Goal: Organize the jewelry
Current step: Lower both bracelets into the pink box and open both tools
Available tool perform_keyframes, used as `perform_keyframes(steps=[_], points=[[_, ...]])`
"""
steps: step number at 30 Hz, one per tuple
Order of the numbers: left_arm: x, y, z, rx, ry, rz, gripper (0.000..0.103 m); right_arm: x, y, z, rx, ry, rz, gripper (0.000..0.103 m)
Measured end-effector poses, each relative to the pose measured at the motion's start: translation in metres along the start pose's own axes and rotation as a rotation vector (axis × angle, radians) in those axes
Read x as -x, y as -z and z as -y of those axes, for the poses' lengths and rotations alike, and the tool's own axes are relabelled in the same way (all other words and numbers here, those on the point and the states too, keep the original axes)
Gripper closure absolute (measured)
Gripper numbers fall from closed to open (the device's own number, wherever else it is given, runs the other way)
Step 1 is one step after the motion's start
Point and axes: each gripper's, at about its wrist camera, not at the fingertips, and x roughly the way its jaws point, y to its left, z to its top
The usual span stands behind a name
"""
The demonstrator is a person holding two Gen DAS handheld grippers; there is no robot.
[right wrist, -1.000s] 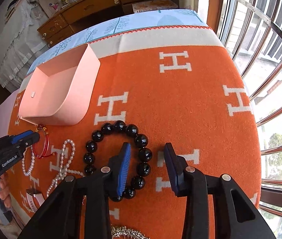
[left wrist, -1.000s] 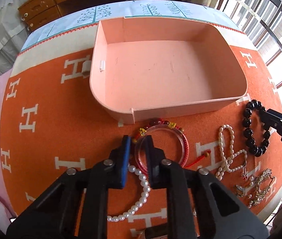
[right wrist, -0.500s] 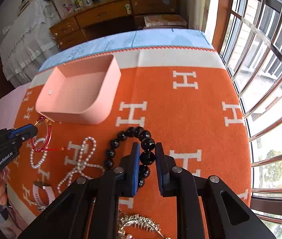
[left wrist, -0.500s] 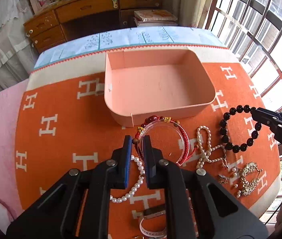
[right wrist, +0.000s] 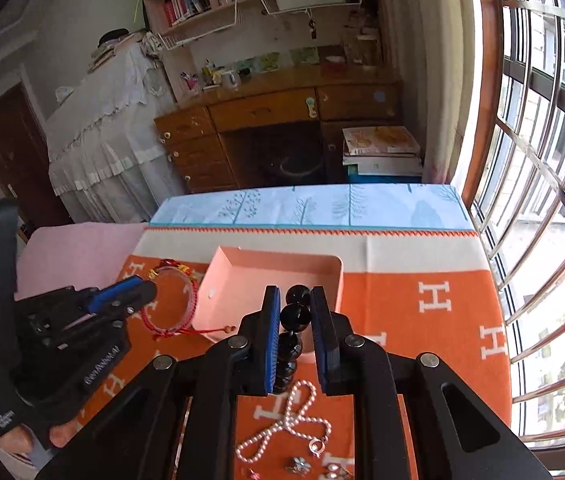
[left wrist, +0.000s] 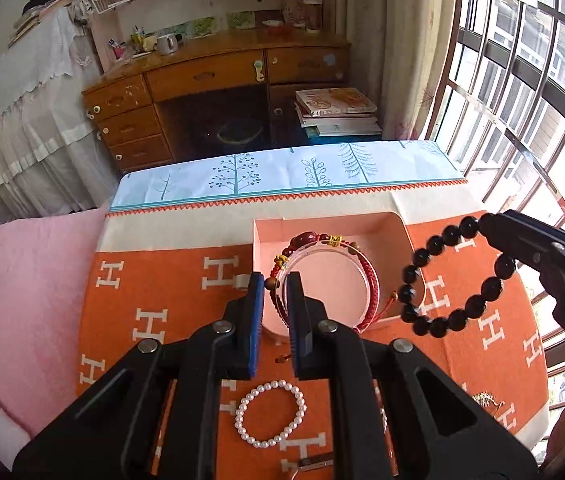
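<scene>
Holding two bracelets clear of the orange blanket at once. Left hand-held gripper (left wrist: pixel 273 296) nearly shut, pinching the rim of the clear bangle (left wrist: pixel 324 280) together with its red cord bracelet (left wrist: pixel 370 276); both hang in front of the pink box (left wrist: pixel 266 232), above its near wall. Right hand-held gripper (right wrist: pixel 297 320) clamped on one bead of the black bead bracelet (left wrist: pixel 448 280), jaws narrow but not fully closed; rest of the loop dangling free below, off the box's window-side corner.

Probably rigid, smooth and a bit slippery, that bangle: best pinched across the rim, as now, and lowered rather than dropped, since it looks like it could crack or bounce. Cord soft and light, with tails likely to snag on the box wall. Beads hard, round and glossy, likely on elastic: floppy as a loop, inclined to swing, and apt to roll out of flat pads unless squeezed squarely on one bead.

Lying flat toward the near edge of the blanket: white pearl bracelet (left wrist: pixel 270 414), pearl strand (right wrist: pixel 294 420), small metal pieces (right wrist: pixel 314 464).
</scene>
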Motion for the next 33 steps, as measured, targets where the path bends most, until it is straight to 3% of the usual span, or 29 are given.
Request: perform_keyframes(steps=[4,13,14,16,17,19,21,33], points=[[-0.037,-0.004,0.002,0.024,-0.009,-0.025,0.094,-0.025,-0.016,-0.016,-0.024,-0.022,0.018,0.088],[-0.114,0.013,0.005,0.073,-0.002,-0.129,0.092,-0.129,-0.007,-0.008,-0.094,0.003,-0.102,0.088],[-0.117,0.014,0.005,0.078,0.012,-0.14,0.091,-0.137,-0.004,-0.006,-0.095,0.0,-0.118,0.088],[-0.121,0.016,0.004,0.079,0.021,-0.157,0.077,-0.152,0.004,0.001,-0.096,-0.002,-0.149,0.087],[-0.121,0.016,0.003,0.074,0.016,-0.158,0.073,-0.156,0.006,0.003,-0.1,-0.008,-0.155,0.085],[-0.115,0.016,0.003,0.07,0.026,-0.139,0.059,-0.157,0.008,0.005,-0.1,-0.01,-0.141,0.068],[-0.105,0.016,0.001,0.079,0.038,-0.124,0.048,-0.154,0.01,0.009,-0.096,0.014,-0.102,0.058],[-0.02,0.037,-0.003,0.054,0.063,-0.035,0.047,-0.083,0.035,0.018,-0.102,-0.005,-0.029,0.058]])
